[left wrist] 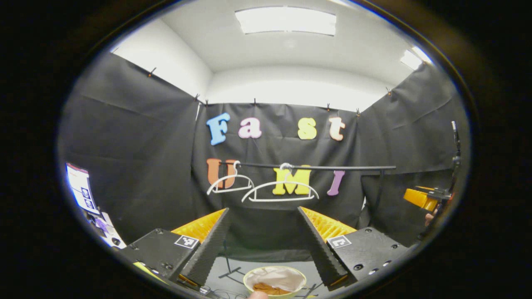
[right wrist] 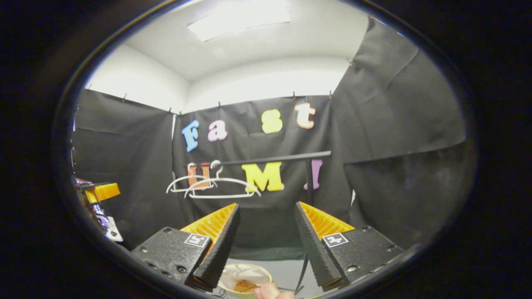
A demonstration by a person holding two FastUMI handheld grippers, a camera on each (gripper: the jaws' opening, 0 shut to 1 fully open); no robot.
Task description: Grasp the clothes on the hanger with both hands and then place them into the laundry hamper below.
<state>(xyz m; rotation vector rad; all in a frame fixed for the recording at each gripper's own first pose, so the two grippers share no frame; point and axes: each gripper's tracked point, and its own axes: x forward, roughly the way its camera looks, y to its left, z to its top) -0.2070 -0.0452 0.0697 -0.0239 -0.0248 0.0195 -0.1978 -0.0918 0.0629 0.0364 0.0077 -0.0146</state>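
A black clothes rail runs across the booth in front of the back wall, and everything else sits in relation to it. In the right gripper view the same rail is carried by a dark upright post under its right end.

Below the rail, on the grey floor, stands the round laundry hamper with a pale yellow-green rim; the right gripper view shows it too. The clothes lie inside it as crumpled white cloth over something orange-brown.

Two white hangers hook over the rail and both are bare: a larger one near the rail's middle and a smaller one at its left end. In the right gripper view they overlap at the rail's left end.

The left tongs hang below the rail and above the hamper, fingers spread wide, gripping nothing. The right tongs are likewise spread wide and empty, below the rail.

Far right of the rail in the left gripper view, the other gripper's body shows at the edge. A fingertip shows just beside the hamper's near rim.
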